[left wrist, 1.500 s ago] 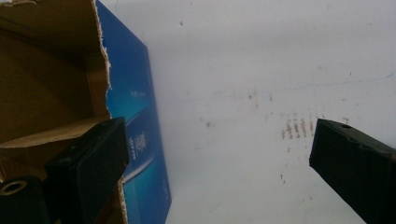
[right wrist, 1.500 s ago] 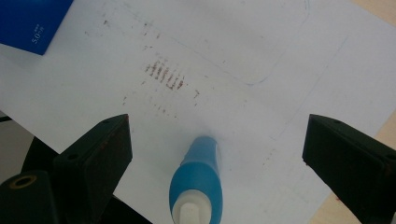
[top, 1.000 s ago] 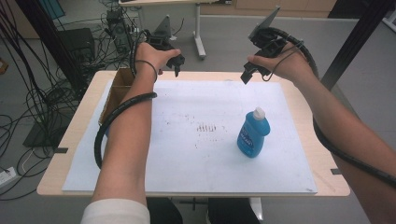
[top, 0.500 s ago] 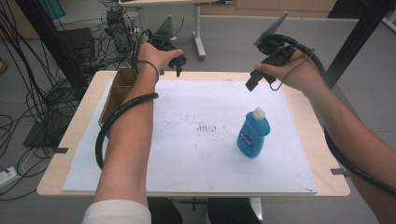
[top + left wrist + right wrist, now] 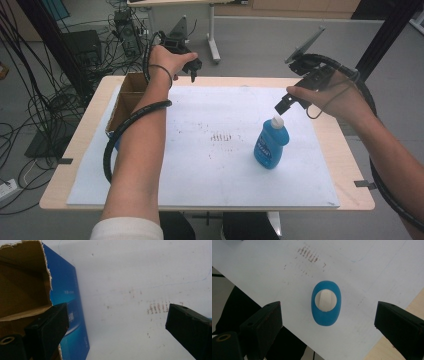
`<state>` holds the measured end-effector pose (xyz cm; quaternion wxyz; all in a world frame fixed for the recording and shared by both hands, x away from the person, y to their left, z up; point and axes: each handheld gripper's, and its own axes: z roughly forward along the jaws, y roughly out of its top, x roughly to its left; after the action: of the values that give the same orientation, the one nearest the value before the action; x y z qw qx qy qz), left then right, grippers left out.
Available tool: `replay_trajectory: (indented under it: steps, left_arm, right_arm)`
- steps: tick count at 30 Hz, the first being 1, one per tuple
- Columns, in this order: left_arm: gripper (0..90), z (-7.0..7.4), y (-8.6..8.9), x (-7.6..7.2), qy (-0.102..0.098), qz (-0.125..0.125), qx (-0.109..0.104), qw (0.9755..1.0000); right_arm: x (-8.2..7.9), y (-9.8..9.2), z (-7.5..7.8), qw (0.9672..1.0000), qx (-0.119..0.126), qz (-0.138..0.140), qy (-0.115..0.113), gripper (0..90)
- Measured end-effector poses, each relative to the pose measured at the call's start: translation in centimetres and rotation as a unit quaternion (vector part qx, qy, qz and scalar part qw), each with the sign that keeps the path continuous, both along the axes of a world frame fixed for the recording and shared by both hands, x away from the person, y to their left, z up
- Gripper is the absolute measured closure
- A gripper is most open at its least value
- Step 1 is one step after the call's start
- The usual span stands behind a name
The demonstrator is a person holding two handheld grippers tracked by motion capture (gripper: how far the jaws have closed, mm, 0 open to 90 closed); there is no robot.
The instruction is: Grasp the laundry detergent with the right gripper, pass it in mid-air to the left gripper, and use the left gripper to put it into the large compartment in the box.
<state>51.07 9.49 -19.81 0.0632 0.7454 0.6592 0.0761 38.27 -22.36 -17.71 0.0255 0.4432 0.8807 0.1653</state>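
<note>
Directly below the right gripper, jaws spread wide and empty: blue bottle, upright, white cap centred between them, untouched. Left gripper: parted, empty, cardboard box beside it.

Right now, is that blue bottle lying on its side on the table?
No, the blue bottle stands upright on the white sheet, its white cap pointing up beneath the open right gripper.
</note>
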Motion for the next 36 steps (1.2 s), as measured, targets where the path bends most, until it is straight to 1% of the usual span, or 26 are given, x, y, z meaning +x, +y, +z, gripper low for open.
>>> replay_trajectory:
  steps: [3,4,6,7,8,11,17,19,20,21,23,24,25,26,27,28,29,30,31,32,33,34,36]
  left_arm:
    - [5.5,0.1,0.0,-0.1,0.0,-0.001,0.0,1.0]
    - [5.5,0.1,0.0,-0.1,0.0,-0.001,0.0,1.0]
    - [5.5,0.1,-0.1,-0.1,-0.001,-0.002,0.0,1.0]
    - [5.5,0.1,-0.1,-0.1,-0.001,-0.002,0.0,1.0]
    - [5.5,0.1,-0.1,-0.1,-0.002,-0.002,0.0,1.0]
    - [5.5,0.1,-0.3,-0.1,-0.002,-0.005,0.0,1.0]
    - [5.5,-0.1,-0.7,-0.1,0.0,-0.01,0.002,0.9999]
    - [5.5,-0.2,-0.8,-0.1,-0.001,-0.01,0.0,0.9999]
    - [5.5,-0.2,-0.9,-0.1,-0.001,-0.011,0.001,0.9999]
    - [5.5,-0.2,-0.9,-0.1,-0.001,-0.011,0.001,0.9999]
    - [5.5,-0.2,-1.0,-0.1,0.0,-0.013,0.002,0.9999]
    - [5.5,-0.3,-1.0,-0.1,-0.001,-0.013,0.002,0.9999]
    - [5.5,-0.3,-1.0,-0.1,-0.001,-0.013,0.002,0.9999]
    - [5.5,-0.3,-1.1,-0.1,0.0,-0.014,0.002,0.9999]
    - [5.5,-0.3,-1.1,-0.1,0.0,-0.014,0.002,0.9999]
    - [5.5,-0.3,-1.0,-0.1,-0.001,-0.014,0.001,0.9999]
    - [5.5,-0.3,-1.0,-0.1,-0.001,-0.014,0.001,0.9999]
    - [5.5,-0.4,-1.0,-0.1,0.0,-0.014,0.002,0.9999]
    - [5.5,-0.4,-1.0,-0.1,0.0,-0.013,0.002,0.9999]
    - [5.5,-0.4,-0.9,-0.1,-0.001,-0.014,0.001,0.9999]
    - [5.5,-0.4,-0.8,-0.1,0.0,-0.013,0.002,0.9999]
    - [5.5,-0.4,-0.7,-0.1,-0.001,-0.012,0.001,0.9999]
    - [5.5,-0.4,-0.7,-0.1,-0.001,-0.012,0.002,0.9999]
  right_arm:
    - [-0.8,-0.4,-0.3,1.0,-0.002,0.002,0.0,7.6]
    - [-0.8,-0.4,-0.3,1.0,-0.002,0.002,0.0,7.6]
    - [-1.6,-1.0,-0.6,1.0,-0.001,0.002,0.0,7.6]
    - [-1.6,-1.0,-0.6,1.0,-0.001,0.002,0.0,7.6]
    - [-2.1,-1.3,-0.8,1.0,0.001,0.0,0.002,7.6]
    - [-2.5,-1.7,-1.1,1.0,0.001,0.001,0.001,7.6]
    - [-3.8,-2.7,-2.2,0.9999,0.013,0.0,-0.003,6.1]
    - [-4.0,-2.9,-2.4,0.9999,0.014,0.0,-0.005,5.4]
    - [-4.3,-3.1,-3.0,0.9999,0.014,-0.001,-0.005,5.4]
    - [-4.3,-3.1,-3.0,0.9999,0.014,-0.001,-0.005,5.4]
    - [-4.7,-3.3,-3.7,0.9998,0.017,-0.002,-0.005,5.1]
    - [-5.0,-3.3,-4.3,0.9998,0.019,-0.003,-0.008,4.9]
    - [-5.0,-3.3,-4.3,0.9998,0.019,-0.003,-0.008,4.9]
    - [-5.3,-3.2,-5.0,0.9997,0.021,-0.001,-0.009,4.9]
    - [-5.3,-3.2,-5.0,0.9997,0.021,-0.001,-0.009,4.9]
    - [-5.7,-3.1,-5.7,0.9998,0.018,0.002,-0.011,4.9]
    - [-5.7,-3.1,-5.7,0.9998,0.018,0.002,-0.011,4.9]
    - [-6.0,-3.2,-6.4,0.9996,0.025,0.0,-0.014,5.0]
    - [-6.1,-3.3,-6.7,0.9996,0.022,-0.001,-0.018,4.8]
    - [-6.1,-3.3,-6.7,0.9996,0.022,-0.001,-0.018,4.8]
    - [-6.3,-3.3,-7.2,0.9995,0.023,-0.003,-0.02,4.8]
    - [-6.4,-3.5,-7.9,0.9993,0.029,-0.003,-0.025,5.0]
    - [-6.7,-3.6,-8.5,0.9988,0.029,-0.004,-0.039,4.8]
